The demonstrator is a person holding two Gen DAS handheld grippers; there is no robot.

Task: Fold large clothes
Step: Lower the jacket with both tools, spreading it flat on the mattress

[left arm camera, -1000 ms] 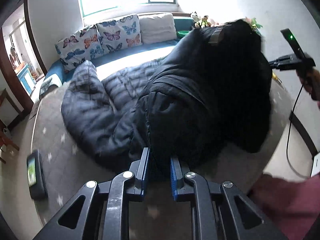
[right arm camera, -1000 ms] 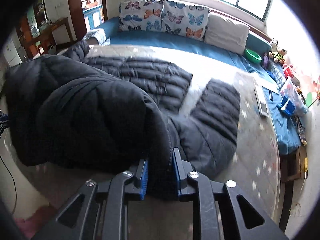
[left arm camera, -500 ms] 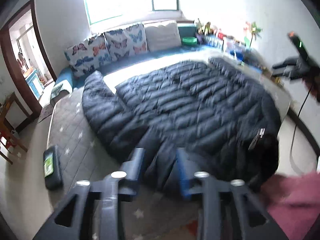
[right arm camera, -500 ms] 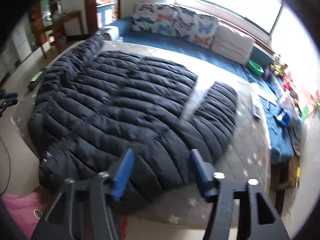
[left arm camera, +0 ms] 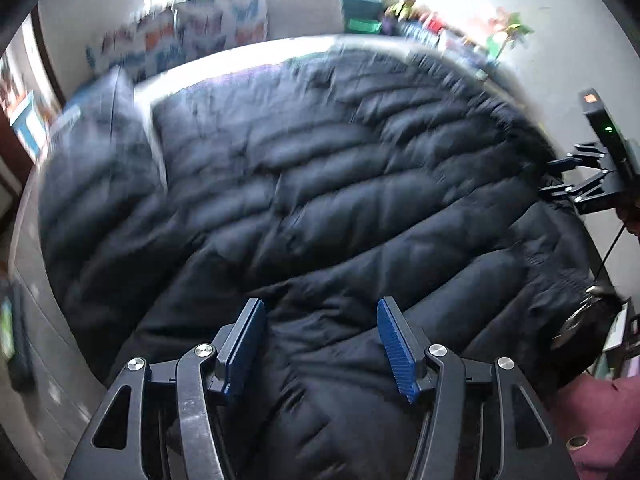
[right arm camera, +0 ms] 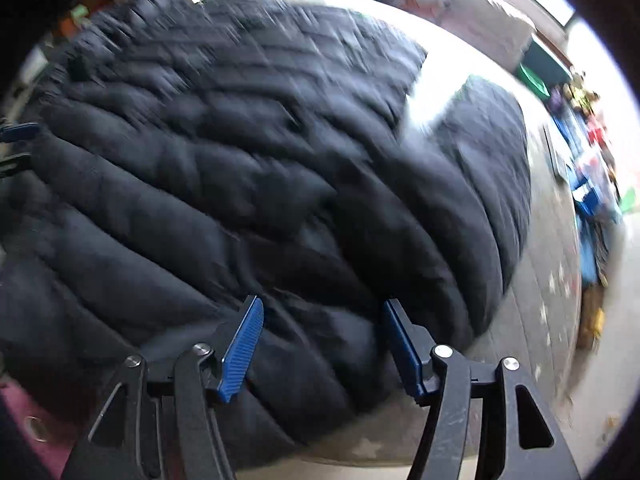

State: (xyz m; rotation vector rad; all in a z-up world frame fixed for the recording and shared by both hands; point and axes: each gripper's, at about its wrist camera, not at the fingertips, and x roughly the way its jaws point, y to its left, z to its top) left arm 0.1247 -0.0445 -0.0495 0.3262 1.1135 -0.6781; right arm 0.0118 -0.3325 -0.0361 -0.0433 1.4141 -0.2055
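Note:
A large black quilted puffer jacket (left arm camera: 320,184) lies spread flat on the bed, seen also in the right wrist view (right arm camera: 240,184). One sleeve (left arm camera: 92,184) lies out to the left, the other (right arm camera: 492,148) to the right. My left gripper (left arm camera: 320,340) is open and empty, its jaws wide apart just over the jacket's near hem. My right gripper (right arm camera: 320,340) is open and empty over the hem's other end; it also shows at the right edge of the left wrist view (left arm camera: 588,180). Both views are motion-blurred.
The bed's grey starred cover (right arm camera: 556,288) shows bare to the right. Butterfly cushions (left arm camera: 216,24) line the far side under the window. Toys and boxes (right arm camera: 584,152) crowd the far right shelf. A dark device (left arm camera: 8,340) lies at the bed's left edge.
Both grippers were shut on the lifted jacket a second ago. They let go, the jacket dropped flat on the bed, and both grippers opened wide and moved in low over the hem.

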